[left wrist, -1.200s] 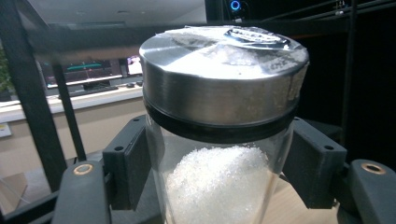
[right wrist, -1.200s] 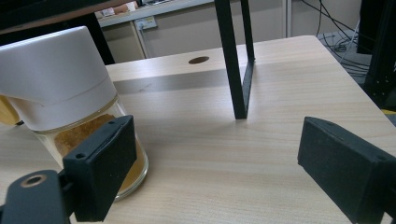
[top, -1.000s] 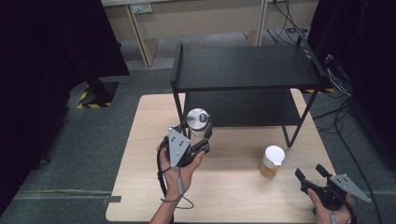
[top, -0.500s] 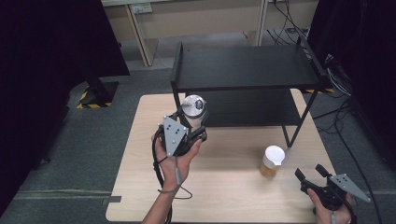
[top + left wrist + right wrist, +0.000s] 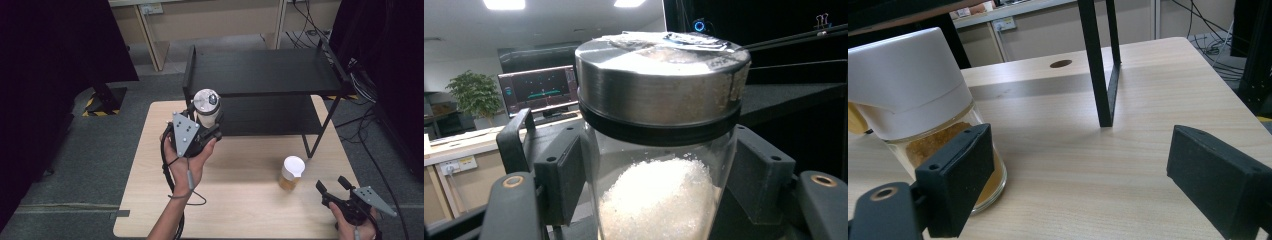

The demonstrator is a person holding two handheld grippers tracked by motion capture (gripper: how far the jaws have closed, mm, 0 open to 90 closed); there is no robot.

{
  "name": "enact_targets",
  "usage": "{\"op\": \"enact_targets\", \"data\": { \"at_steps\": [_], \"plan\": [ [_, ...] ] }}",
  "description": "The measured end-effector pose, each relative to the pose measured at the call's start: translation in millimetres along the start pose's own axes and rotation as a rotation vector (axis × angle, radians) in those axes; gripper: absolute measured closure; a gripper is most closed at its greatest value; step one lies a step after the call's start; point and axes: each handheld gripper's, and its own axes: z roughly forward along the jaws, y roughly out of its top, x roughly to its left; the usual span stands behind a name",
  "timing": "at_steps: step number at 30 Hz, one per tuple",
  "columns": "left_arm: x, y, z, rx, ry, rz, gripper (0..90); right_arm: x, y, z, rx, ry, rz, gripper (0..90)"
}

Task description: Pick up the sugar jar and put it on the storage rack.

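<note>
Left tongs (image 5: pixel 207 122) pinching a glass jar with metal lid (image 5: pixel 207 104), pads clamped on the glass below the lid, jar upright, held up off the worktop (image 5: pixel 240 170) just in front of the black two-tier shelf (image 5: pixel 260 70). Jar is half full of white granules (image 5: pixel 659 200). Lid sits about level with the shelf's top edge, close to its left front corner.

Risks, judged from here:
- smooth, tapering glass between flat pads: jar could slide down or twist out if the hand tilts or jerks.
- lid could knock the shelf's front edge or post if pushed forward without enough height; a bump would lever the jar loose.
- if the lid is loose, any tip spills granules.

Right tongs (image 5: pixel 334 187) spread, pinching nothing, low near the worktop's near right corner. White-capped jar of brown powder (image 5: pixel 291 173) stands just beside their left pad (image 5: pixel 960 175), not between the pads, so a careless sideways swing could topple it. Shelf leg (image 5: pixel 1100 65) stands beyond.
</note>
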Motion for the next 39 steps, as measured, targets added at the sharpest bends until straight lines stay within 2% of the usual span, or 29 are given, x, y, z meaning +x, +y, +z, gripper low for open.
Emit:
{"op": "enact_targets", "data": {
  "at_steps": [13, 39],
  "plan": [
    [2.8, 14.4, 5.7, -0.009, 0.015, -0.012, 31.1, -0.1, 0.2, 0.1, 0.001, 0.000, -0.002, 12.0],
    [5.4, 22.8, 10.1, -0.018, 0.020, -0.019, 31.0, 0.2, 0.5, 0.3, 0.003, 0.000, -0.005, 12.0]
  ]
}}
